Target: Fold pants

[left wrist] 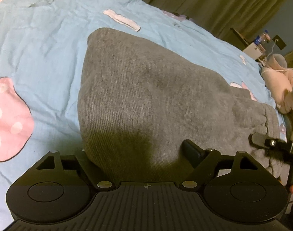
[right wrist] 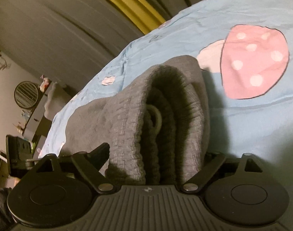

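Grey knit pants (left wrist: 146, 100) lie folded in a thick stack on a light blue bedsheet (left wrist: 40, 57). My left gripper (left wrist: 138, 154) is open, its jaws spread wide around the near edge of the stack; the left finger is hidden under the cloth. In the right wrist view the ribbed waistband end of the pants (right wrist: 158, 119) shows in layers with a pale drawstring loop (right wrist: 156, 117). My right gripper (right wrist: 156, 154) is open around that end, its right finger hidden behind the cloth. The right gripper's finger also shows in the left wrist view (left wrist: 262, 141).
The sheet carries pink dotted mushroom prints (left wrist: 7, 119) (right wrist: 254, 63). A pale plush toy (left wrist: 279, 84) lies at the bed's right edge. Dark curtains (left wrist: 223, 3) hang behind. A side table with bottles (left wrist: 260, 42) and a round fan (right wrist: 26, 94) stand beyond the bed.
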The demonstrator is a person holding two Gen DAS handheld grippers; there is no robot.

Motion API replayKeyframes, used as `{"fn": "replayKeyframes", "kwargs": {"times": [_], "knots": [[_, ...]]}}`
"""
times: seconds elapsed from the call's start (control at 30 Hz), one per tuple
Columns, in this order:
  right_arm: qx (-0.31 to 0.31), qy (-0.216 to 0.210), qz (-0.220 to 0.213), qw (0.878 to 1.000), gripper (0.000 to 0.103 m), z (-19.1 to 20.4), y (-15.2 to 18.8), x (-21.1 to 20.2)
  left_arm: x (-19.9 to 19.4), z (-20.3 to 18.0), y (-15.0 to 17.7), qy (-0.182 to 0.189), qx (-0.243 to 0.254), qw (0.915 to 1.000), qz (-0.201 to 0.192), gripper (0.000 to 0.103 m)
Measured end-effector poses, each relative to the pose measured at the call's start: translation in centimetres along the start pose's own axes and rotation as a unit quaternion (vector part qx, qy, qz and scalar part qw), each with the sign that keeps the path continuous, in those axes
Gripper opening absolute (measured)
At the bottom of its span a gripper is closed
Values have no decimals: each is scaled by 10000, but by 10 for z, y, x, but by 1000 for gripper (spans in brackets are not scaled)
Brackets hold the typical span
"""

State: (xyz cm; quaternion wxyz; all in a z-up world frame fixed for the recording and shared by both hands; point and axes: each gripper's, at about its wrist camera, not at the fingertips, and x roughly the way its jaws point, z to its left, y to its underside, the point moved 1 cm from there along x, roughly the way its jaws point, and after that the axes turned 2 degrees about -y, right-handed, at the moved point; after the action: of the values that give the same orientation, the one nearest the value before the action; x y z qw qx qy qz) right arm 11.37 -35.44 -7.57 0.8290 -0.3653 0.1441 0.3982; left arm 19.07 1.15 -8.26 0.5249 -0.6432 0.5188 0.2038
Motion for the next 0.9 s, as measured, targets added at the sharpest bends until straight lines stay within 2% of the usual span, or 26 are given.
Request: {"fn": "replayKeyframes", "kwargs": {"times": [0.03,0.17,0.2,0.27,0.33,0.43,0.47,0.57,0.7,0.73,0.77,0.8,0.83,0.87,0.9], "knots": [[-30,23,-11,10000,89,0,0,0,-1,-1,0,-24,12,10000,-10,84],[-164,478,-189,9985,67,11,4,-8,-13,-13,2,-110,368,9991,-178,51],[-283,572,-245,9977,64,18,5,-11,-17,-15,2,-168,411,9988,-227,46],[-552,691,-412,9952,60,37,6,-19,-24,-20,4,-261,480,9979,-333,41],[-790,626,-625,9929,59,56,3,-27,-28,-23,4,-286,515,9975,-401,40],[-837,379,-749,9929,59,75,-7,-34,-37,-23,-2,-211,411,9978,-482,34],[-849,328,-787,9927,59,79,-11,-35,-41,-22,-6,-178,404,9974,-562,30],[-874,394,-899,9913,58,91,-25,-33,-52,-18,-22,-33,223,9966,-792,25],[-915,355,-1158,9884,58,100,-45,-28,-56,-17,-42,-80,102,9941,-1076,26],[-966,348,-1184,9876,59,101,-50,-26,-54,-13,-46,-131,-29,9938,-1107,33],[-988,377,-1180,9874,70,99,-54,-23,-51,-9,-48,-312,-185,9934,-1091,52],[-988,548,-1151,9869,80,94,-57,-19,-47,-6,-51,-582,-288,9926,-1029,66],[-951,820,-1154,9854,97,89,-58,-18,-45,-2,-51,-905,-317,9908,-956,69],[-917,1185,-1261,9806,99,83,-57,-22,-44,1,-48,-1167,-288,9885,-913,74],[-961,1522,-1488,9723,99,80,-54,-29,-46,2,-42,-1265,-172,9876,-916,76]]}}
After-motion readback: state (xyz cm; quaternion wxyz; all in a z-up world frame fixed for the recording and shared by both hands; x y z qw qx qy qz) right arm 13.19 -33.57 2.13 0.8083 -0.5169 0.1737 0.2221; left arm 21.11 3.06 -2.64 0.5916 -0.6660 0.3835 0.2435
